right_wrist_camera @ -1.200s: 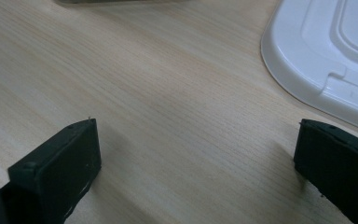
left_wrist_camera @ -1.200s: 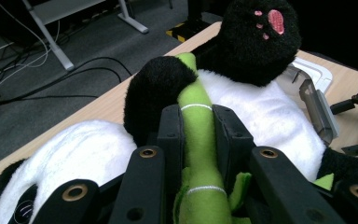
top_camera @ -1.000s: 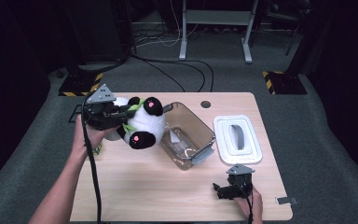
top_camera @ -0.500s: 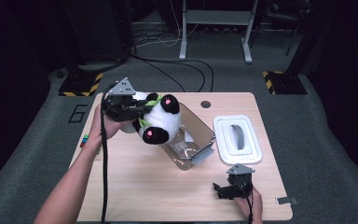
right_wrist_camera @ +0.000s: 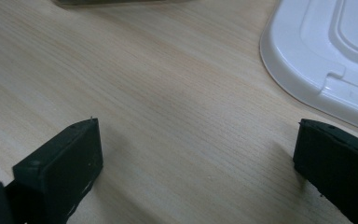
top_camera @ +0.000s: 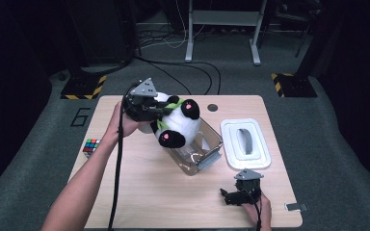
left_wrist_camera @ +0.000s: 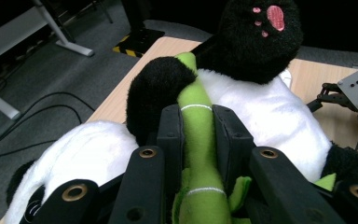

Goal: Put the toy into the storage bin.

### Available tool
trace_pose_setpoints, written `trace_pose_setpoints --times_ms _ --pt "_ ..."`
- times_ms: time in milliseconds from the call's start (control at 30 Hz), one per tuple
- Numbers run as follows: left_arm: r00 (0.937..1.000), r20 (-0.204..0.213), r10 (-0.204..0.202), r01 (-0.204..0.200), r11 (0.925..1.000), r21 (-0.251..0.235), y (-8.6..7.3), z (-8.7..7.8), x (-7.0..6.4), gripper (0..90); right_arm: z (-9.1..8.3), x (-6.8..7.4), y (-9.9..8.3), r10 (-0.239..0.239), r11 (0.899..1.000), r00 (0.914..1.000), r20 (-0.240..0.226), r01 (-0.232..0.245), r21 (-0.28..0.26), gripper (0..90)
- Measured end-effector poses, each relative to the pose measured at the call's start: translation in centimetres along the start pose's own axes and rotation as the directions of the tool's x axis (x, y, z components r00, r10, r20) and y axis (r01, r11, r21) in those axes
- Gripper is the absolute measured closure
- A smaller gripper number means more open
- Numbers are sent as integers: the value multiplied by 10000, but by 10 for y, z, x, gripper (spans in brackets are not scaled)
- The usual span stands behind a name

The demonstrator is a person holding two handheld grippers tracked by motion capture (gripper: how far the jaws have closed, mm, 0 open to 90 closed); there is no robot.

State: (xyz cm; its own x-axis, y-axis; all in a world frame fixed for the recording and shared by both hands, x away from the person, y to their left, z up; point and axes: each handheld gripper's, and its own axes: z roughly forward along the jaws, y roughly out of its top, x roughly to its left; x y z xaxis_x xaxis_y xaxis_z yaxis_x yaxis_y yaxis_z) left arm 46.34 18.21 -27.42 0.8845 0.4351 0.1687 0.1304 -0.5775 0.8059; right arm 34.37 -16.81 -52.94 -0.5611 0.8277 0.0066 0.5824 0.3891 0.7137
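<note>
The left gripper (top_camera: pixel 150 108) clamps its jaws on the green bamboo stalk (left_wrist_camera: pixel 198 135) of a plush panda (top_camera: pixel 176 122), holding the toy in the air over the near-left rim of the clear plastic bin (top_camera: pixel 207 151). The right gripper (top_camera: pixel 235 196) rests on the wooden table (top_camera: pixel 149 192) with jaws spread wide, just beside the white lid (top_camera: pixel 246 143)

Overhead light brightens the table (top_camera: pixel 139 192) while the far floor (top_camera: pixel 231 57) sinks into dimness, and the near claw edges blur softly.
</note>
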Motion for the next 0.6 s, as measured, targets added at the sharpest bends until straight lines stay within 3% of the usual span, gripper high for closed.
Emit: trace_pose_setpoints --times_ms 167,500,600 --pt "9972 570 481 -492 9986 189 2 21 4 744 0 0 0 5 10000 10000 21 -5 -36 7" --pt "9903 1270 562 -607 9977 317 4 46 -1 742 0 0 0 24 10000 10000 34 -23 -53 11" --pt "9857 1507 749 -821 9957 422 5 56 -4 741 0 0 0 77 10000 10000 16 -77 -48 12"
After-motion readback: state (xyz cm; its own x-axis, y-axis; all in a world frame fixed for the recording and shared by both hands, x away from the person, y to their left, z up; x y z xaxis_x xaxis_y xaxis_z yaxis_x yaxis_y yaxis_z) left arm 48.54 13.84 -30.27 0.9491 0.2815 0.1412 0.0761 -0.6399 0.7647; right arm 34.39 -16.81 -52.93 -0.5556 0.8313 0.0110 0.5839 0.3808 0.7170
